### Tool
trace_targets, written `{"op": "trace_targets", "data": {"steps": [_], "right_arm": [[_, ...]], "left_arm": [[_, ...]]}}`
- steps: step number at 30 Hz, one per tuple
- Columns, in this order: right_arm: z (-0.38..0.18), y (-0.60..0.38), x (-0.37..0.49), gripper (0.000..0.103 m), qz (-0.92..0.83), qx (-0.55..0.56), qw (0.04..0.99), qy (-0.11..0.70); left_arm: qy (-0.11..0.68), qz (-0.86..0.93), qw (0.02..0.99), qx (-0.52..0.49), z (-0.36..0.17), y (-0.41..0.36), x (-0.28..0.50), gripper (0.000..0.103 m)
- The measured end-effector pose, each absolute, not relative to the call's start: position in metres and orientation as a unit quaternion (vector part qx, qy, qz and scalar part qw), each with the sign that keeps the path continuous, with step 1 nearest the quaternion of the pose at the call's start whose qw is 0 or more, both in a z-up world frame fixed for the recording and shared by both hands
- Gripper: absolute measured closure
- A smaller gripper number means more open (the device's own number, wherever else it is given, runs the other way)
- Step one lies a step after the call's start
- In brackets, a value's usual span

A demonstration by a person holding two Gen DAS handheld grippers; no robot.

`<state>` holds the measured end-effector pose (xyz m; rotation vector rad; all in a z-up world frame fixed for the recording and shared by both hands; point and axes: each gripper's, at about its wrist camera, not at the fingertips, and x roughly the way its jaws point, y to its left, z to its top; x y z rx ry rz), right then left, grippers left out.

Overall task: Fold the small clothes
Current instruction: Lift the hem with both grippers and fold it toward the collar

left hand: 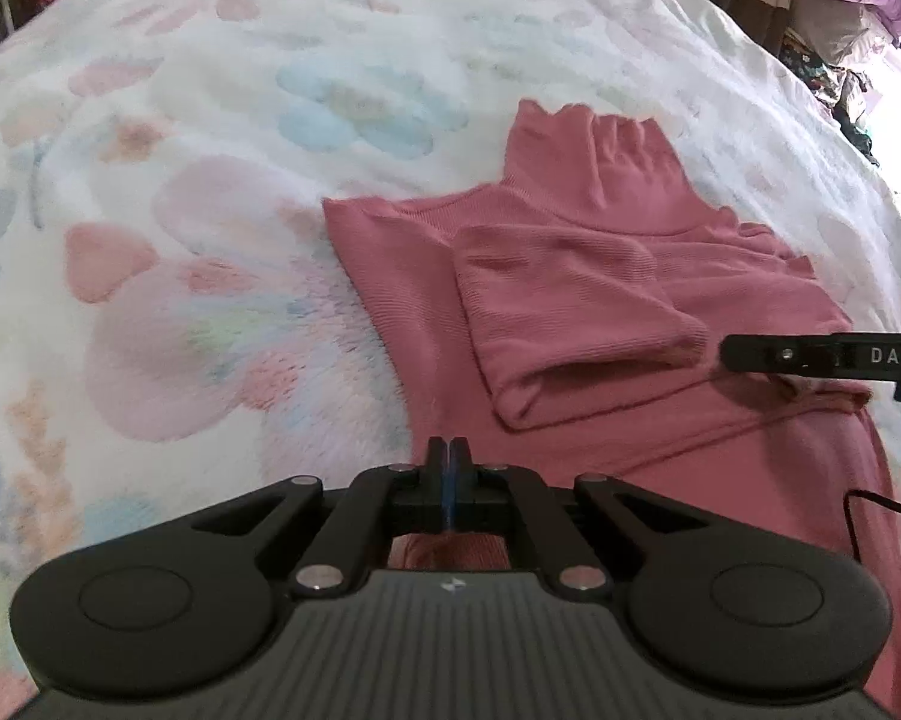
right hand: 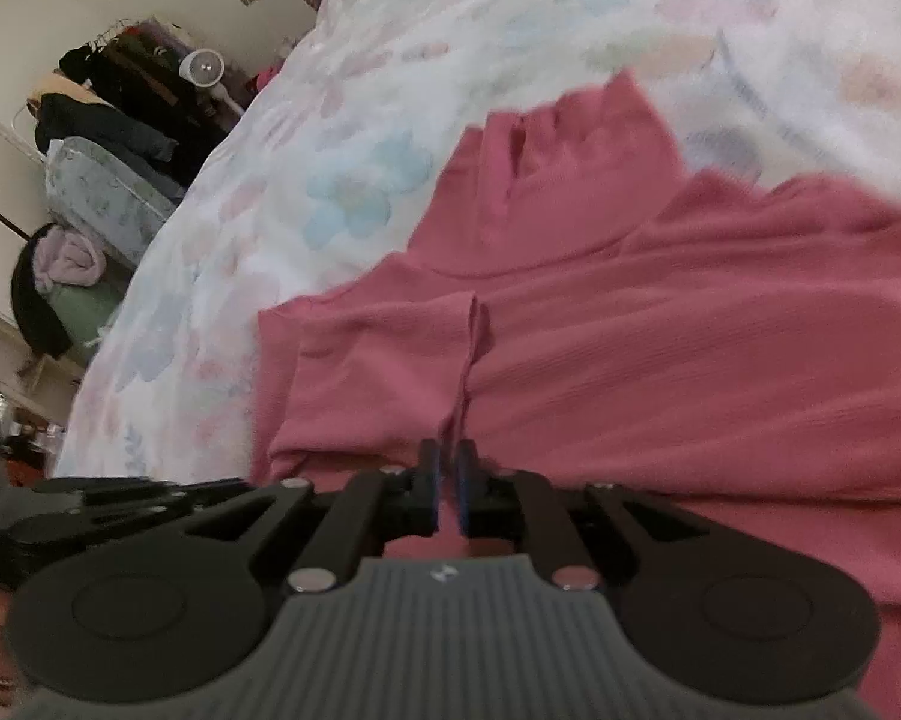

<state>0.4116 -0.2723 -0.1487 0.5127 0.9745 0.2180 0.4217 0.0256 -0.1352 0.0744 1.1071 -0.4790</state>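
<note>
A pink turtleneck top (left hand: 600, 276) is spread on the floral blanket (left hand: 210, 180). Its folded sleeve (right hand: 390, 360) is pinched by the right tool (right hand: 448, 468); the left tool (left hand: 448, 450) is clenched empty. A fan (right hand: 203, 69) stands far left.

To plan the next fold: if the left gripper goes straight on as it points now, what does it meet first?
Probably the pink turtleneck top: the shut left gripper points at its lower body, just short of the folded-in sleeve. Depth is unclear.

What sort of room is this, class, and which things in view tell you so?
Most likely a bedroom: a pink top lies on a fluffy floral blanket spread like bedding, and a rack of hanging clothes stands by the wall beside a small white fan.
</note>
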Motion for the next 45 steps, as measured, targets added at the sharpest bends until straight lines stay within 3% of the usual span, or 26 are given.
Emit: {"op": "trace_targets", "data": {"steps": [4,8,14,23,25,27,28,36,39,41,42,43,44,45], "right_arm": [[-0.117,-0.280,0.378,0.099,0.110,0.217,0.859,0.451],[-0.076,-0.284,0.322,0.071,0.127,0.134,0.882,0.434],[-0.037,-0.287,0.217,0.071,0.151,0.019,0.890,0.430],[-0.054,-0.263,0.078,0.063,0.213,-0.102,0.851,0.470],[-0.064,-0.256,0.059,0.056,0.232,-0.119,0.835,0.485],[-0.075,-0.247,0.042,0.045,0.243,-0.147,0.822,0.493],[-0.081,-0.244,0.035,0.045,0.246,-0.164,0.816,0.497],[-0.117,-0.240,0.014,0.047,0.223,-0.259,0.790,0.509],[-0.120,-0.243,0.019,0.061,0.213,-0.278,0.788,0.507],[-0.119,-0.245,0.020,0.070,0.208,-0.277,0.792,0.502],[-0.118,-0.245,0.019,0.083,0.209,-0.278,0.793,0.500],[-0.117,-0.245,0.019,0.089,0.211,-0.278,0.793,0.499],[-0.115,-0.246,0.019,0.101,0.211,-0.275,0.794,0.500],[-0.115,-0.247,0.019,0.103,0.208,-0.275,0.796,0.498]], "left_arm": [[0.492,-0.230,0.837,0.060,-0.101,0.034,0.390,0.092],[0.458,-0.251,0.844,0.120,-0.061,0.039,0.345,0.080],[0.415,-0.289,0.837,0.211,-0.028,0.043,0.262,0.067],[0.396,-0.383,0.749,0.368,-0.064,0.037,0.135,0.047],[0.396,-0.402,0.724,0.397,-0.079,0.033,0.113,0.036],[0.394,-0.418,0.699,0.427,-0.096,0.030,0.092,0.032],[0.391,-0.422,0.688,0.443,-0.104,0.027,0.082,0.031],[0.332,-0.370,0.668,0.554,-0.172,0.024,0.052,0.029],[0.335,-0.360,0.684,0.539,-0.177,0.025,0.057,0.031],[0.338,-0.364,0.690,0.525,-0.172,0.028,0.061,0.051],[0.345,-0.369,0.692,0.516,-0.169,0.029,0.062,0.067],[0.350,-0.374,0.693,0.507,-0.164,0.030,0.063,0.079],[0.347,-0.377,0.698,0.501,-0.159,0.031,0.062,0.082],[0.340,-0.377,0.704,0.497,-0.153,0.032,0.062,0.087]]}}
